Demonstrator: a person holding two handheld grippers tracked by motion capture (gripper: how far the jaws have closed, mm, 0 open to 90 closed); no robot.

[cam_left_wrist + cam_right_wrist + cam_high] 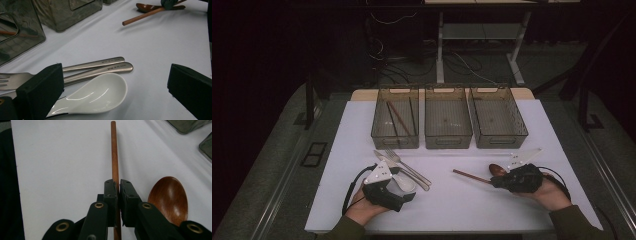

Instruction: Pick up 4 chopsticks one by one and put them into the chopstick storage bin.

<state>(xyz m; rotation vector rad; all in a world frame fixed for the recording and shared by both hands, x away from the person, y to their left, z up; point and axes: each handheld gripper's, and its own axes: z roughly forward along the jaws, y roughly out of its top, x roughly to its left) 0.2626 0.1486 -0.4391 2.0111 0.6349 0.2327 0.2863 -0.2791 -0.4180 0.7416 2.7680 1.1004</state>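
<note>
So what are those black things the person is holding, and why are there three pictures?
They are hand-held grabbers with two jaws each. One picture looks down from above the white table. The other two come from little cameras riding on each grabber.

The left gripper is open, its jaws either side of a white spoon. Beside that lie a metal fork and another metal handle; what it belongs to I cannot tell. The right gripper is shut on a thin brown wooden stick, with a brown wooden spoon next to it.

At the back stand three see-through bins. The left bin already holds some sticks.
</note>
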